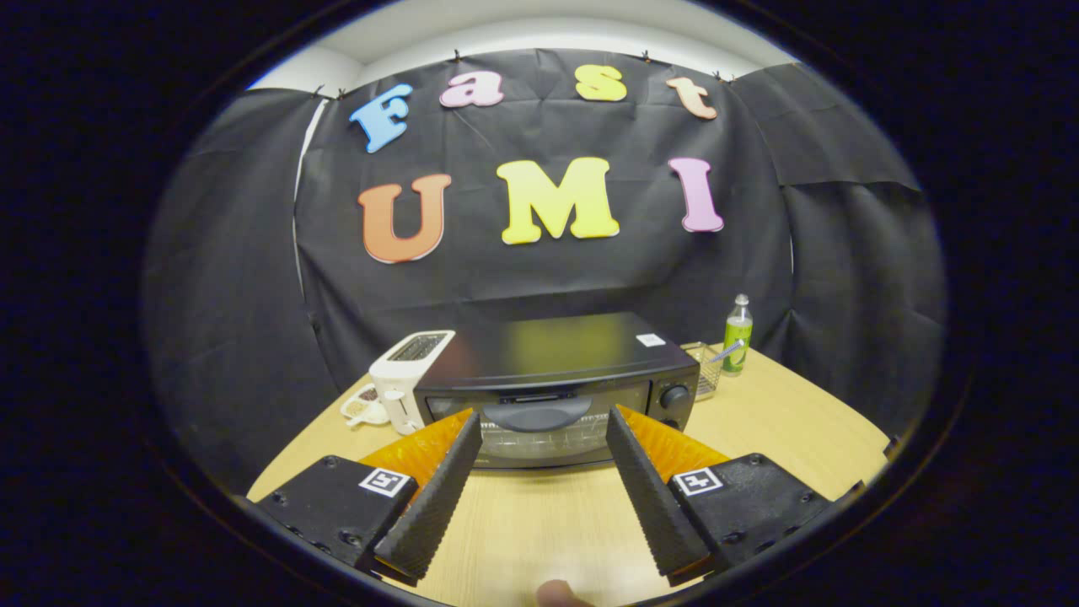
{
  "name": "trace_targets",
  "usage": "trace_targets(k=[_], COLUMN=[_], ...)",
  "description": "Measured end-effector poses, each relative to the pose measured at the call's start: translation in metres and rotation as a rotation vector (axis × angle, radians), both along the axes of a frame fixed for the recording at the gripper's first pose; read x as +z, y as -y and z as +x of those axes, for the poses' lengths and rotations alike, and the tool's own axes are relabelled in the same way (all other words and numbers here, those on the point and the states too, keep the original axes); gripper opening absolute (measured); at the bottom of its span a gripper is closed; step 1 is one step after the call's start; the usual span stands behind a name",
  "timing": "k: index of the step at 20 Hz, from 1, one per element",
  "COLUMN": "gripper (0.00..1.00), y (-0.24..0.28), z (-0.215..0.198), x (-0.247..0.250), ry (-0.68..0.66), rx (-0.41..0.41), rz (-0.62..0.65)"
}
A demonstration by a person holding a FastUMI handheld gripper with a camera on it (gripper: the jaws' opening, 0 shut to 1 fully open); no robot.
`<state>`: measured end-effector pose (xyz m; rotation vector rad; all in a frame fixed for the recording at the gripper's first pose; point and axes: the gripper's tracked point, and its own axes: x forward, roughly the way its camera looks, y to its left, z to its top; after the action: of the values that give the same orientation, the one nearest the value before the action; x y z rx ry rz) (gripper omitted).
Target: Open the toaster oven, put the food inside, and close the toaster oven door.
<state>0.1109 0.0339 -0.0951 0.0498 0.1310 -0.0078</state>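
A black toaster oven [556,379] stands on the wooden table [784,421] just ahead of my fingers, its glass door shut. The door's dark curved handle [536,413] lies beyond and midway between the fingertips. My gripper [544,426] is open, fingers spread wide with nothing between them, hovering over the table in front of the oven. Two round knobs [673,397] sit on the oven's right side. A small pale rounded thing [560,594] shows close below the fingers; what it is I cannot tell.
A white pop-up toaster [406,375] stands against the oven's left side, with a small white dish [362,406] beside it. Right of the oven are a wire basket [706,367] and a green bottle [738,337]. Black cloth walls close off the back.
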Motion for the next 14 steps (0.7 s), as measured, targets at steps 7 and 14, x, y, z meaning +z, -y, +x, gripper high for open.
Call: trace_targets(k=[7, 14], gripper=[0.98, 0.98], y=[0.015, 0.024], z=[-0.077, -0.126], x=[0.081, 0.112], ry=[0.206, 0.289], rx=[0.005, -0.002], rz=[-0.008, -0.033])
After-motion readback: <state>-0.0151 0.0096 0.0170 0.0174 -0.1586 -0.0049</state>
